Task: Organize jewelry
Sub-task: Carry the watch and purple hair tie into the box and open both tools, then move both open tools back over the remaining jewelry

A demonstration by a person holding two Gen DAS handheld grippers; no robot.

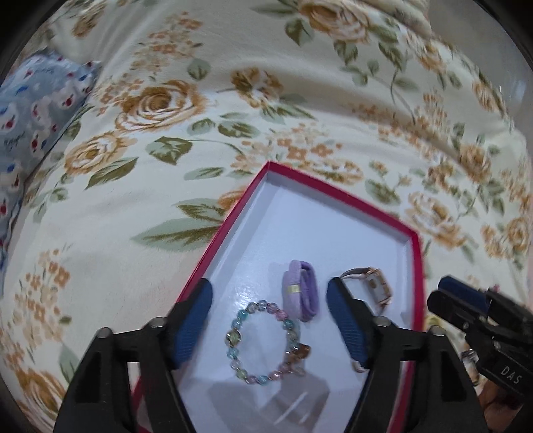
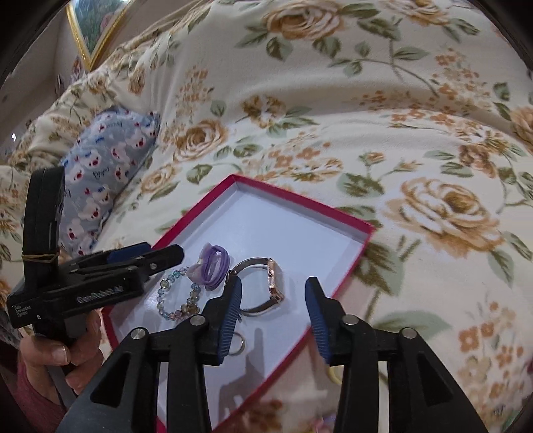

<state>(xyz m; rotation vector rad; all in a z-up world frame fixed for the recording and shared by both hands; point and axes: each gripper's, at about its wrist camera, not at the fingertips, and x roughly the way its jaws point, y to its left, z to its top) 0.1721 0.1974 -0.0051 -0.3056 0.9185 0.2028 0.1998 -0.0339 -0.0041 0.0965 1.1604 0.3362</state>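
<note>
Floral bedding (image 1: 166,186) in cream with tan roses covers the bed, and a blue patterned pillow (image 2: 110,166) lies at its far left beside a gold-framed picture (image 2: 90,26). On the bedding sits a shallow red box (image 1: 233,213) with a white floor. Inside it lie a pastel beaded bracelet (image 1: 233,343), a purple hair tie (image 1: 301,289) just beyond and touching or nearly touching the bracelet, and a rose-gold watch (image 2: 266,283) to their right. A small metal ring (image 2: 238,344) lies on the box floor nearer the right gripper, partly hidden by its left finger. The left gripper (image 1: 269,316) hangs above the bracelet with its jaws spread wide and nothing between the pads. The right gripper (image 2: 273,316) hovers over the watch's near end, jaws partly apart and gripping nothing. A hand (image 2: 63,356) in a reddish sleeve holds the left gripper's handle. Something yellowish (image 2: 334,374) shows on the bedding behind the right finger, perhaps another band
</note>
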